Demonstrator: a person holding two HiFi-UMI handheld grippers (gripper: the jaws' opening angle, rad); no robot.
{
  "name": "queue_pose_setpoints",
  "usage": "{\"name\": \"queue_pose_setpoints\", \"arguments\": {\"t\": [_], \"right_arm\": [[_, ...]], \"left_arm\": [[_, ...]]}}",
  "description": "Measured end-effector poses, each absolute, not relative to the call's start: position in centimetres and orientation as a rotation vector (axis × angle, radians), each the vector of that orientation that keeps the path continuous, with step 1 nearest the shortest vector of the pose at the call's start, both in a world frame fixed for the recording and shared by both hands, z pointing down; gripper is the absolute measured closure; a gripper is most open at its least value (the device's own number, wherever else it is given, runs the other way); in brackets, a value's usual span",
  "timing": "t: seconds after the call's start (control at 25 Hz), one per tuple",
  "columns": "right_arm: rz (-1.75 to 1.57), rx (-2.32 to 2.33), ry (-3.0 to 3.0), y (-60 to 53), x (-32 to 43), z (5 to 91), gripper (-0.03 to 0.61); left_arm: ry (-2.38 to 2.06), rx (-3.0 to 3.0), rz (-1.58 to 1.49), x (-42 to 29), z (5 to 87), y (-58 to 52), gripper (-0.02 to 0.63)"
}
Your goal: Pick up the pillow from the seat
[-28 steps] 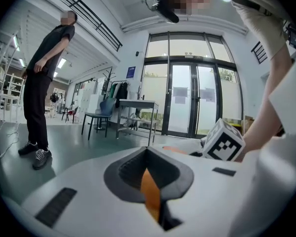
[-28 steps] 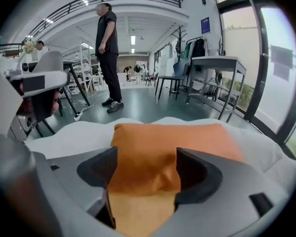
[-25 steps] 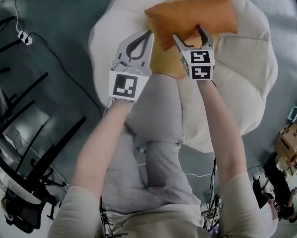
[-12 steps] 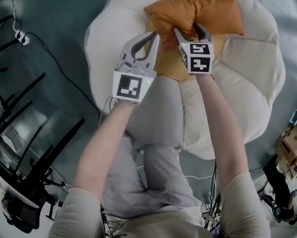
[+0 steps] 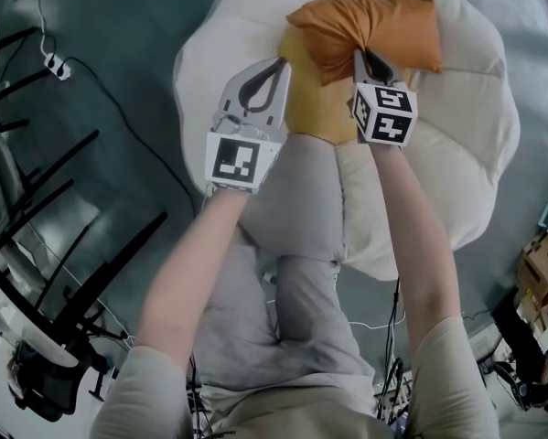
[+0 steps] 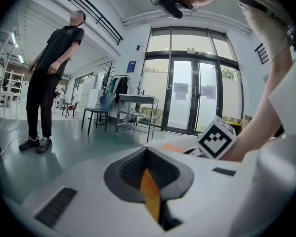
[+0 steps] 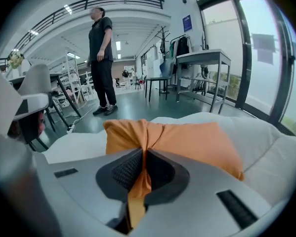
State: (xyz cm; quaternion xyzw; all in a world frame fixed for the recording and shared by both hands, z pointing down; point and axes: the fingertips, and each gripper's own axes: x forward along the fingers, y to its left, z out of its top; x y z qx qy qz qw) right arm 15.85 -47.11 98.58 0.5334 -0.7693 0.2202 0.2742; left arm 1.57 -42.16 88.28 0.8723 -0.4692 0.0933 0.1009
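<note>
An orange pillow (image 5: 392,30) (image 7: 187,142) lies at the far side of a white, puffy round seat (image 5: 456,135) (image 7: 266,152). It rests on a lighter orange cushion (image 5: 315,108). My right gripper (image 5: 363,58) (image 7: 143,154) is closing; its jaws pinch a bunched fold of the pillow's near edge, and fabric shows between the pads. My left gripper (image 5: 278,64) (image 6: 147,167) sits at the lighter cushion's left edge. It is shut with a thin strip of orange fabric between its jaws.
Black chair legs (image 5: 63,245) stand on the floor at the left, with a power strip and cable (image 5: 52,65) beyond them. A person (image 6: 49,78) (image 7: 102,58) stands some way off. Cardboard boxes (image 5: 539,254) sit at the right edge.
The right gripper's jaws, wide around the pillow's near edge a second ago, have closed on it, and the pillow has bunched up. The left gripper has barely moved.
</note>
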Motion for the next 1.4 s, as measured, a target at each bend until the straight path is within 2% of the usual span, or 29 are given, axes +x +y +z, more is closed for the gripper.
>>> {"name": "queue_pose_setpoints", "arguments": {"t": [0.36,0.88,1.4], "right_arm": [[0.611,1.496,-2.199,-45.2,15.8,85.5,0.557],[0.408,1.711,-2.329,-43.2,15.7,53.9,0.558],[0.069,1.809,-2.435,-36.8,17.0,27.5,0.558]], "left_arm": [[-1.373,2.616,0.266,1.7,78.2,-41.6,0.604],[-1.42,2.729,0.132,-0.9,53.3,-42.6,0.604],[-1.443,2.896,0.046,0.8,29.7,-36.9,0.604]]}}
